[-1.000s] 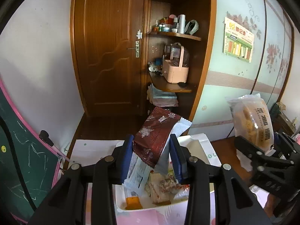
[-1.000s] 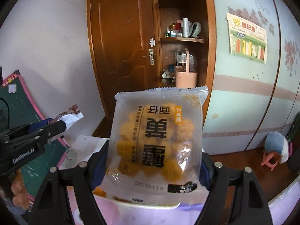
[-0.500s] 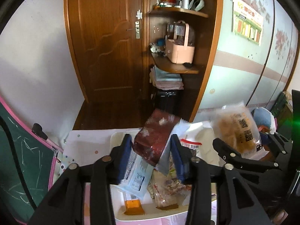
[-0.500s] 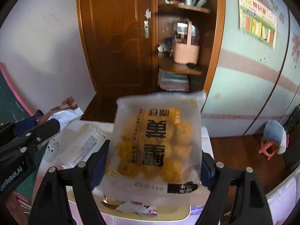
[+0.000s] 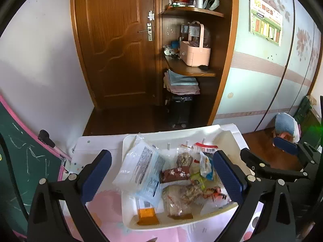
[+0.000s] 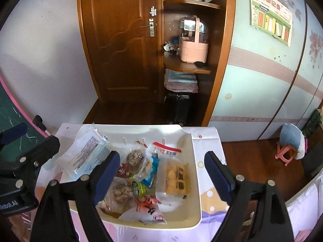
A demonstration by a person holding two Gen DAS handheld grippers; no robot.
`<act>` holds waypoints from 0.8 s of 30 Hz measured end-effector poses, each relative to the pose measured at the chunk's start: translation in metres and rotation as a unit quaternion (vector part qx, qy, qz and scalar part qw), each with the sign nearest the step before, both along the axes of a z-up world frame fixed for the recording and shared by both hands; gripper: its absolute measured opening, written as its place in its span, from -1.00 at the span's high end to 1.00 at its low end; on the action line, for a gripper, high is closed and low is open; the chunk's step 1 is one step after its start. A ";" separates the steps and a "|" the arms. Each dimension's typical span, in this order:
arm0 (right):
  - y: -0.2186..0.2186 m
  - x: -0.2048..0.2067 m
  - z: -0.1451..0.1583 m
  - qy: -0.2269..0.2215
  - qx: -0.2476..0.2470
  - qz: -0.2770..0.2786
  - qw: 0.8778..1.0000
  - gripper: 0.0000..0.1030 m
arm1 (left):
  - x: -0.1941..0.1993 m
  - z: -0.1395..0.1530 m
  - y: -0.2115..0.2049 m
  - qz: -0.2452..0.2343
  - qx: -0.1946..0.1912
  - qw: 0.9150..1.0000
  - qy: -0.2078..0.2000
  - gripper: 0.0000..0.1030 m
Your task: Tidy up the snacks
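Both the left gripper (image 5: 161,173) and right gripper (image 6: 160,174) have just been opening, empty above the white tray (image 6: 193,147); lift straight up, clear of the released snack packets (image 6: 177,178).

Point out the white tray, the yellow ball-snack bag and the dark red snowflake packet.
white tray (image 6: 196,181), right wrist view, bare right wall.
yellow ball-snack bag (image 6: 174,178), right wrist view, middle of the clear front.
dark red snowflake packet (image 5: 175,173), left wrist view, centre of the wrapper.
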State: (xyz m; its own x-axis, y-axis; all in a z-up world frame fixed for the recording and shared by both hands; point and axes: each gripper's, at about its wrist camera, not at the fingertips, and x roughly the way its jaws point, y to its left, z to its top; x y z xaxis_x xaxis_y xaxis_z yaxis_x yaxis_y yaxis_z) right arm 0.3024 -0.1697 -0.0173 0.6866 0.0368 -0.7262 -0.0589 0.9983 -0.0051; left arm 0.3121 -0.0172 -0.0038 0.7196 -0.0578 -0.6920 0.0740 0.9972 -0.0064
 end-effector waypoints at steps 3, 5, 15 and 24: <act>-0.006 -0.018 0.001 0.002 0.014 -0.002 1.000 -0.68 | -0.018 0.006 0.000 -0.006 -0.003 1.000 -0.003 -0.94; -0.008 -0.033 0.003 0.007 0.019 -0.001 1.000 -0.67 | -0.035 0.012 0.002 -0.004 -0.001 1.000 -0.008 -0.94; -0.016 -0.145 0.028 -0.001 0.041 0.001 0.999 -0.68 | -0.148 0.035 0.019 -0.006 -0.002 1.000 -0.019 -0.95; -0.013 -0.234 0.038 0.001 0.069 0.004 0.998 -0.68 | -0.255 0.039 0.032 0.012 0.007 1.000 -0.007 -0.99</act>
